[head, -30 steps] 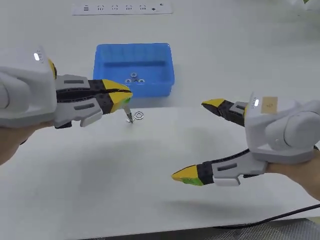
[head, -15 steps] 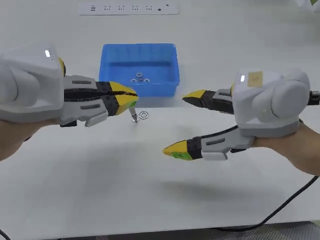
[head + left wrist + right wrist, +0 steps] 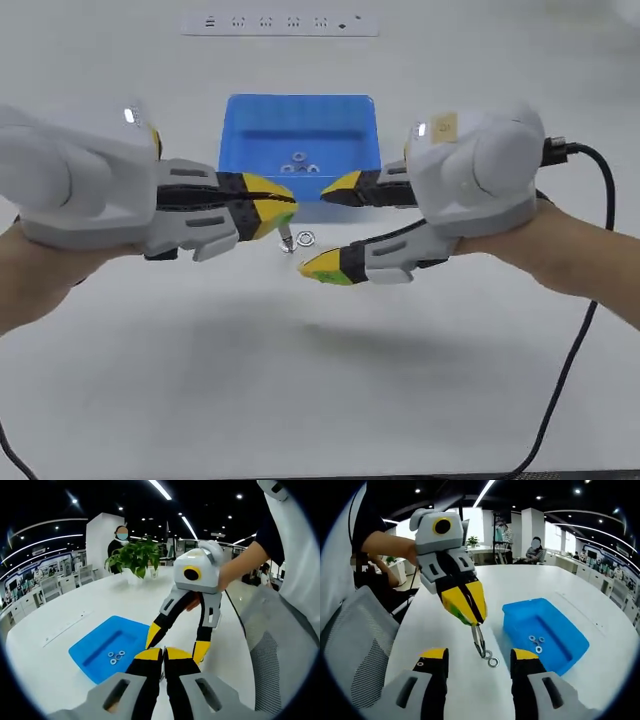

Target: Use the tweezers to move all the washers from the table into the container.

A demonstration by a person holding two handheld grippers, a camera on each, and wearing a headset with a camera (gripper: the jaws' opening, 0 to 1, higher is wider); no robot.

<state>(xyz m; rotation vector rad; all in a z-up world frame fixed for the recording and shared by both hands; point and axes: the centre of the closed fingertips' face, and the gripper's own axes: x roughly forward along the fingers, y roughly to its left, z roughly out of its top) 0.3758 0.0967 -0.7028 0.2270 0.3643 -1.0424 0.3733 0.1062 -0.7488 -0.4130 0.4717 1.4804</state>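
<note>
Starting at 9 o'clock in the head view: find the left gripper [image 3: 286, 212] with jaws pressed together on the tweezers [image 3: 285, 238], holding them tips-down toward the table [image 3: 200, 380]. Just at 3 o'clock of those tips, note a loose washer [image 3: 306, 238] lying flat on the white top. In the right gripper view, count 2 loose washers [image 3: 493, 662] just beside each other, with 1 right at the tweezer tips; cannot tell whether pinched yet.

Judge these as tiny, light, stiff metal rings, slick and flat to the surface, so likely to skate or flip if nudged. Best taken across the band, with 1 tip through the hole and 1 outside, or after tipping an edge up. Squeeze gently and carry level.

At 12 o'clock from that spot, see the blue container [image 3: 228, 140], near and open-topped, with 3 stored washers [image 3: 298, 165] inside toward its front wall. Need only clear that low wall.

Toward 3 o'clock, find the right gripper [image 3: 316, 228] with jaws spread wide apart and gripping nothing, with tips near the washer spot and seemingly crowding the lift path; better drawn back.

At 4 o'clock, mind the black cable [image 3: 575, 320] trailing off the bench edge. At 12 o'clock, far back, note a power strip [image 3: 280, 22], well apart from the work
</note>
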